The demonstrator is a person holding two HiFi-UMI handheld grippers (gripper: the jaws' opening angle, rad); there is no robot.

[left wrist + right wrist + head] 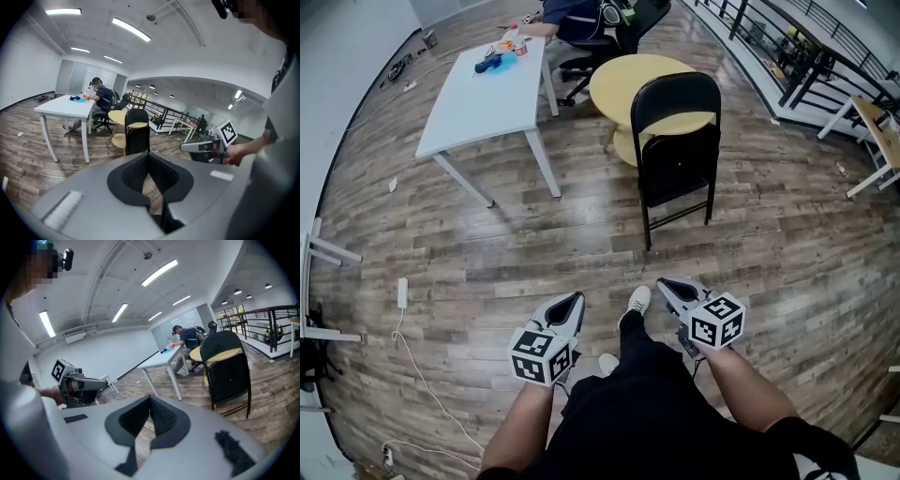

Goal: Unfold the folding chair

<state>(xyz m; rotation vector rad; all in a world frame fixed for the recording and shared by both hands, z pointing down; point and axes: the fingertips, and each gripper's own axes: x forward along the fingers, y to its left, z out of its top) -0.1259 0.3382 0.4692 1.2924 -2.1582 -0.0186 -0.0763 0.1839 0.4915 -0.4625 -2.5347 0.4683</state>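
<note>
1. Both tongs are fully closed with nothing between the pads. In the head view the left gripper sits at 7 o'clock and the right gripper at 5 o'clock. Both point forward and slightly down, well apart from the chair.
2. The black metal folding chair stands upright and folded flat at 1 o'clock from the person. It is just in front of the round yellow wooden table; whether they touch cannot be told.
3. Likely risks:
   - The closed jaws must open before they can take the thin frame, and a late opening would knock the chair over.
   - The glossy plank floor could let the legs skid when the seat is pushed down.
   - The chair might also jam against the yellow table behind it.
4. Counts:
   - Two grippers.
   - One folding chair.
   - One yellow table.
   - One white rectangular table at 11 o'clock.
   - One seated person at 12 o'clock.
</note>
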